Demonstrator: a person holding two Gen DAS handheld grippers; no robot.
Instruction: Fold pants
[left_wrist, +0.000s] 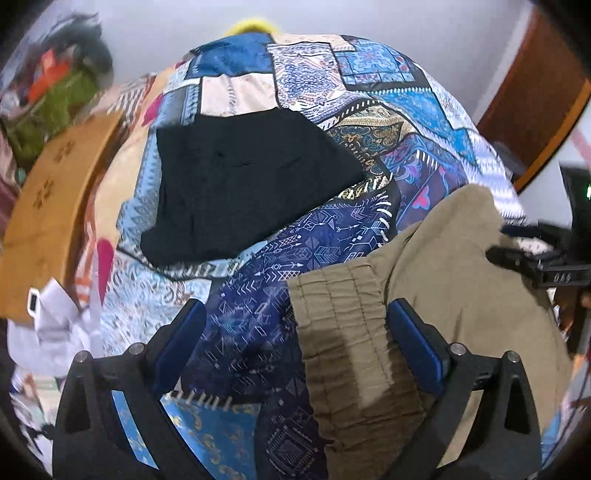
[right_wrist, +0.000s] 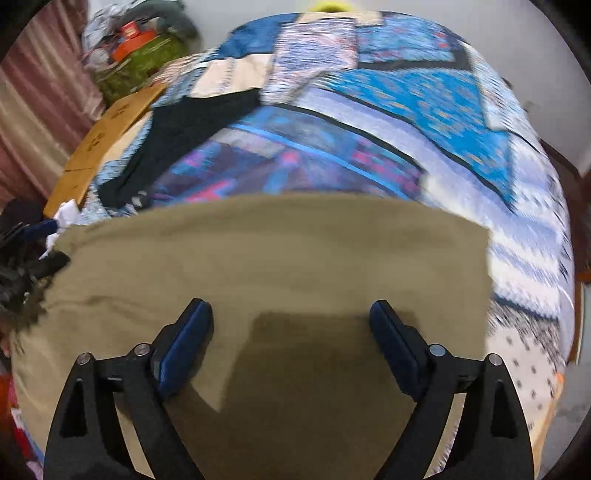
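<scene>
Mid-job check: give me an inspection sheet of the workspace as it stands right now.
Surface: patchwork bedspread, blue patterned, covers the bed.
Job's things: khaki pants lying flat, elastic waistband between the left fingers.
Clutter: black garment lying beyond the pants; cardboard box at the bed's edge; white cloth beside it.
Grippers: left gripper open over the waistband; right gripper open over the khaki cloth.
Cables: nothing seen.
Surroundings: white wall, wooden door, pile of clothes in the corner.

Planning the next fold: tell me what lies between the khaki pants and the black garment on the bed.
Only patterned patchwork bedspread lies between the khaki pants and the black garment; the left wrist view shows it clearly.
</scene>
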